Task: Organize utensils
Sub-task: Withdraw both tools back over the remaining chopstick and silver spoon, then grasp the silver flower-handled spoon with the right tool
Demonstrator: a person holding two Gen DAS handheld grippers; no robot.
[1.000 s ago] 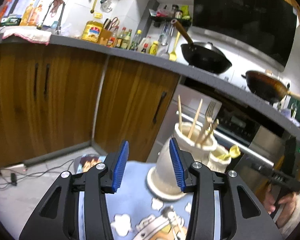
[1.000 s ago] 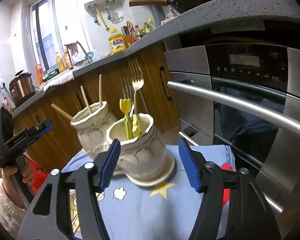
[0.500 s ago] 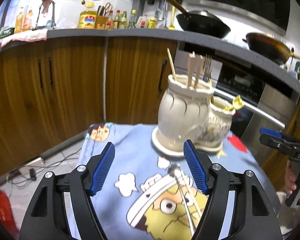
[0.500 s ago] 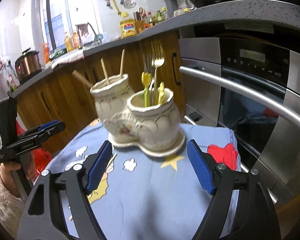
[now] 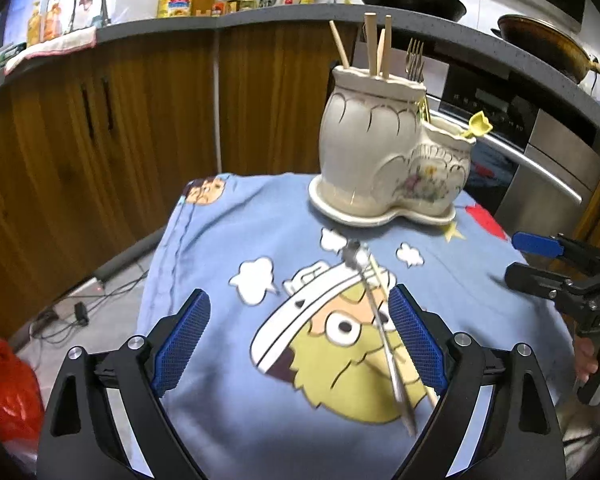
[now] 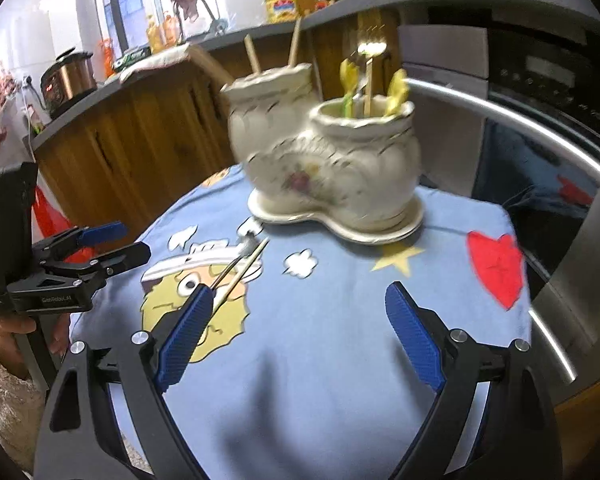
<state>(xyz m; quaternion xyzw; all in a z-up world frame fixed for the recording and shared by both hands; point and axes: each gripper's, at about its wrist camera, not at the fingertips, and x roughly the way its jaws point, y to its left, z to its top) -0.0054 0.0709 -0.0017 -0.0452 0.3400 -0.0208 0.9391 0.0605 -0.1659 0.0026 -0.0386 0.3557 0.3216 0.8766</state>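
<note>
Both grippers, left gripper (image 5: 298,334) and right gripper (image 6: 296,334), have drawn back from the cream two-pot ceramic holder (image 5: 388,160), jaws opening empty; next we grasp the metal spoon (image 5: 376,312) and wooden chopstick (image 6: 242,272).

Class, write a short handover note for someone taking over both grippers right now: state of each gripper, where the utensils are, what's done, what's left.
Left gripper: jaws opening, nothing gripped, hovering over the blue cloth.
Right gripper: jaws opening, nothing gripped.
Ceramic holder stands at the cloth's far side with wooden sticks and forks already in it.
Left: a metal spoon and a chopstick lie loose on the cloth; both probably belong in the holder.
</note>
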